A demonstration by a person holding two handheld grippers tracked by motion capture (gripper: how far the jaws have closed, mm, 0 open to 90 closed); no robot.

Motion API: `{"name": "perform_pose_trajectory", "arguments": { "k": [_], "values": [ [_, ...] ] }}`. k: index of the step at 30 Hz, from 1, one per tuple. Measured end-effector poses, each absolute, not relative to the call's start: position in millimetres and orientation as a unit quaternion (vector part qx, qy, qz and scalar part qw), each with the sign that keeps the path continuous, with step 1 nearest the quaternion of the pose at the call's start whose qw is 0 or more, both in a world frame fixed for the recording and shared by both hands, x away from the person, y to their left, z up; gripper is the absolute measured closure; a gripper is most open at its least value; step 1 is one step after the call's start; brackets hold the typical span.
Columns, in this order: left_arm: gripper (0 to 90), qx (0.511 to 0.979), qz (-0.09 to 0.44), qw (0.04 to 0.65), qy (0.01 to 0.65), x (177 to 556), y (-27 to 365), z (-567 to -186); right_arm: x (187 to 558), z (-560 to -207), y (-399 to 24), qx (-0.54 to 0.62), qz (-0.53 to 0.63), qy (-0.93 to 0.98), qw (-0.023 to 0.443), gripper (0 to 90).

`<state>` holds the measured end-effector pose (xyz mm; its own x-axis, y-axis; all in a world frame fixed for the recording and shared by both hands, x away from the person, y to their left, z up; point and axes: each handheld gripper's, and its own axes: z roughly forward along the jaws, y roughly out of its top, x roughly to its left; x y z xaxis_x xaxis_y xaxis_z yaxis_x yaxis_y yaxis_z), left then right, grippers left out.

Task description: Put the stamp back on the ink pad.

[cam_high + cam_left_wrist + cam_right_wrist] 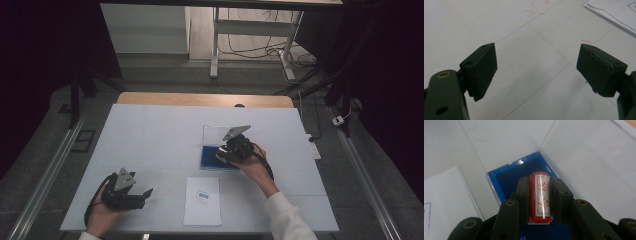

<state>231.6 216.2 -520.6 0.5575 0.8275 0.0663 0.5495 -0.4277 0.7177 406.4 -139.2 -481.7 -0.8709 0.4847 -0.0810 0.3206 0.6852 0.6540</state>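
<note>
right hand-held gripper [539, 195] clenched on red stamp [540, 197] over blue ink pad box [506, 177], clear lid [584, 157] open | left hand-held gripper [536, 72] released, over desk [474, 22]

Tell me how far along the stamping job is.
Done: the ink pad box lies open, its clear lid folded back, and the right gripper is shut on the red stamp. In hand: the stamp hangs over the blue pad. Left: probably inking it and pressing it on the paper. The left gripper waits open.
</note>
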Motion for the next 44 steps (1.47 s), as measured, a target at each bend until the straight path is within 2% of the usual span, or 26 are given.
{"name": "perform_pose_trajectory", "arguments": {
  "k": [4, 9, 14, 22, 29, 33, 37, 44],
  "values": [
    [16.9, 0.818, 0.212, 0.330, 0.421, 231.0, 216.3, -520.4, 406.4, -482.4, -138.6, 0.222, 0.331, 0.908, 0.127, 67.6],
    [16.9, 0.818, 0.211, 0.331, 0.421, 230.5, 216.3, -520.4, 404.3, -477.0, -143.6, 0.243, 0.361, 0.892, 0.122, 46.0],
    [16.8, 0.817, 0.211, 0.330, 0.423, 230.7, 217.4, -520.8, 389.0, -464.5, -162.3, 0.262, 0.405, 0.865, 0.139, 37.9],
    [16.8, 0.815, 0.210, 0.335, 0.423, 229.5, 218.2, -520.1, 354.5, -461.1, -210.8, 0.273, 0.421, 0.849, 0.164, 37.7],
    [16.8, 0.816, 0.206, 0.336, 0.422, 229.6, 218.4, -520.6, 326.0, -481.8, -266.4, 0.304, 0.410, 0.839, 0.188, 39.0],
    [16.8, 0.815, 0.207, 0.339, 0.421, 228.5, 218.2, -519.4, 315.0, -492.8, -290.5, 0.318, 0.403, 0.838, 0.184, 39.0],
    [16.7, 0.815, 0.206, 0.341, 0.421, 228.9, 218.5, -519.5, 304.8, -497.7, -306.4, 0.317, 0.406, 0.837, 0.183, 39.1],
    [16.7, 0.815, 0.208, 0.339, 0.421, 229.1, 217.4, -518.9, 299.2, -499.8, -310.4, 0.306, 0.419, 0.836, 0.182, 39.2]
  ]
}}
